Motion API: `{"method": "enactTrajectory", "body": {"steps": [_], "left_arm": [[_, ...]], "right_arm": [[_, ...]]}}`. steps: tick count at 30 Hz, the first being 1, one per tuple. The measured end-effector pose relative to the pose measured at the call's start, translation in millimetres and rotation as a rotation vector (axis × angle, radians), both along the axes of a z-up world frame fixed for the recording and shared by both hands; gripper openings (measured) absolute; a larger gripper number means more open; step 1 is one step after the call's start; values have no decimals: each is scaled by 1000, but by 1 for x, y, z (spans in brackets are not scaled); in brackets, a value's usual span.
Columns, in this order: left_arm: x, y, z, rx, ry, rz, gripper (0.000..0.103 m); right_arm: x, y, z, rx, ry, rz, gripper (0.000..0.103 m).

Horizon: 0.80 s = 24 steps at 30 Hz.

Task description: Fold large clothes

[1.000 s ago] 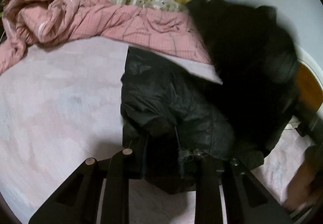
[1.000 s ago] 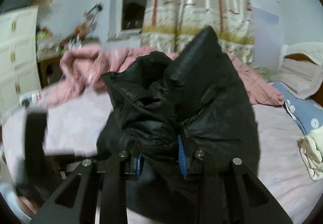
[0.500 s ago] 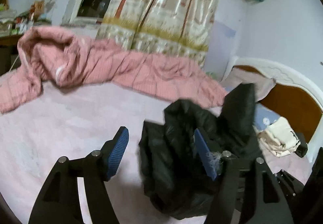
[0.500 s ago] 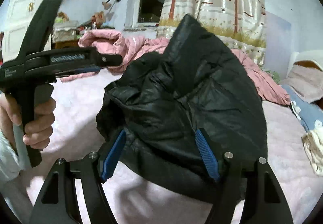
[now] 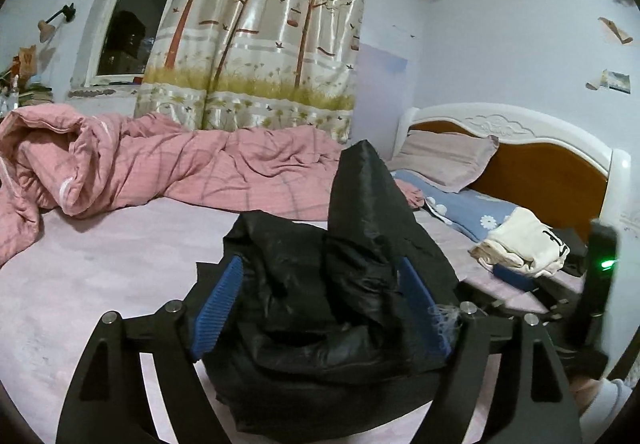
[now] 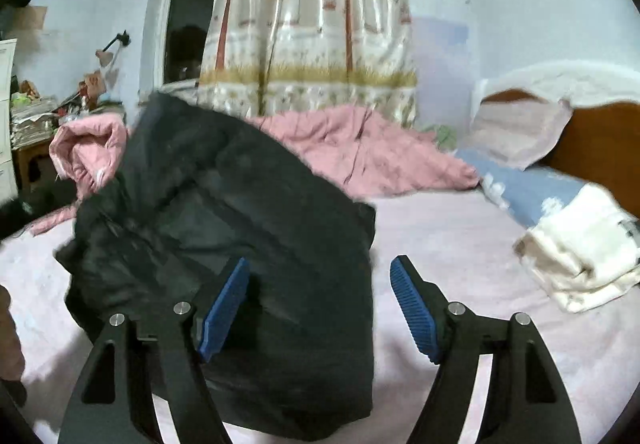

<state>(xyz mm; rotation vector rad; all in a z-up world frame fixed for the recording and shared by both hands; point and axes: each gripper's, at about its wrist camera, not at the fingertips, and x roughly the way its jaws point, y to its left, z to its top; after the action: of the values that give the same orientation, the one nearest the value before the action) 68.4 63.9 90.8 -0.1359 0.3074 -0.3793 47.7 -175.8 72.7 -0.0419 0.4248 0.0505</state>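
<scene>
A black puffy jacket (image 5: 340, 284) lies in a bunched heap on the pink bed sheet (image 5: 100, 276), one corner sticking up. My left gripper (image 5: 320, 308) hangs just before it, jaws opening; the heap sits between the blue pads (image 5: 216, 308) without being pinched. In the right wrist view the jacket (image 6: 240, 244) fills the left half. My right gripper (image 6: 318, 308) is also opening, its left pad over the jacket's right edge and its right pad above bare sheet. The right tool's handle (image 5: 602, 264), with a green light, shows at the left wrist view's right edge.
A crumpled pink quilt (image 5: 140, 172) runs along the bed's far side below the curtain (image 5: 260, 44). Pillows (image 5: 448, 160) and a folded white garment (image 5: 520, 244) lie by the wooden headboard (image 5: 552, 180). A cluttered shelf (image 6: 36, 116) stands at far left.
Both grippers went from shut on the jacket to wide open, and the jacket settled on the bed. The left gripper rose and tipped up. The right gripper slid right, off the jacket's edge.
</scene>
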Motion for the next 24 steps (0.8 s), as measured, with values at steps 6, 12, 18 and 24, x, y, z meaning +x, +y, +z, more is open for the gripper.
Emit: {"method": "enactTrajectory", "body": {"steps": [6,12,18,24], "left_arm": [[6,-1,-5,6,10,8,82],[11,0,-9,31,28,47,83],[38,1,-29,178,125,221,91],[65,18,-55,171,293,289,96]], "right_arm": [[20,-2,-32,169,181,172,83],[10,24,-42,36,200,286,83],[10,31,-41,14,205,315,83],[7,32,-35,0,149,282,83]]}}
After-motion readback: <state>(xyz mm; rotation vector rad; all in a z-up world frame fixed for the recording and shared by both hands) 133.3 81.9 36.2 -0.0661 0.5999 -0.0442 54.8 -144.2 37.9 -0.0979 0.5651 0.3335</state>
